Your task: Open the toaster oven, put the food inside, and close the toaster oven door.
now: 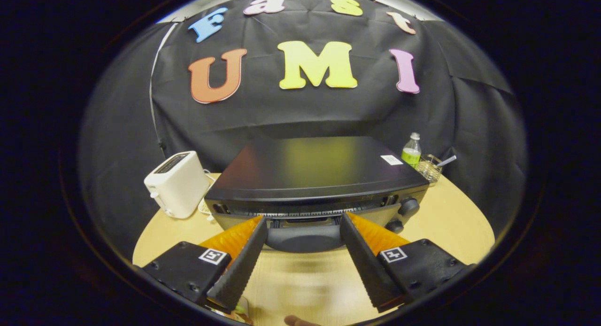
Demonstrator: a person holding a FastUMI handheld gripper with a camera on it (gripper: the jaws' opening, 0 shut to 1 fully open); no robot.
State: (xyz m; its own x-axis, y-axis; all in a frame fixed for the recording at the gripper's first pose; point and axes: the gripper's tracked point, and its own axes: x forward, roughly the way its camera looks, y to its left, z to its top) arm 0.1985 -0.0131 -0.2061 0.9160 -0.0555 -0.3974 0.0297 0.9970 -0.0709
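A black toaster oven [310, 168] stands on a round wooden table [450, 218], seen from above and in front. Its dark rounded door handle [304, 239] runs along the top of the door, and two knobs [407, 207] sit at its right end. My gripper [303, 221] is open, its tips right at the oven's front, with the handle lying between the two fingers [244, 260]. Neither finger presses on the handle. I cannot tell whether the door stands ajar. A small brownish thing [300, 321] and a pale scrap [240, 309] lie on the table under the gripper, too cropped to name.
Left of the oven stands a white pop-up toaster [176, 182]. Behind the oven's right corner are a green drink bottle [412, 152] and a small wire basket [429, 168] with a utensil in it. Bare tabletop lies in front of and to the right of the oven.
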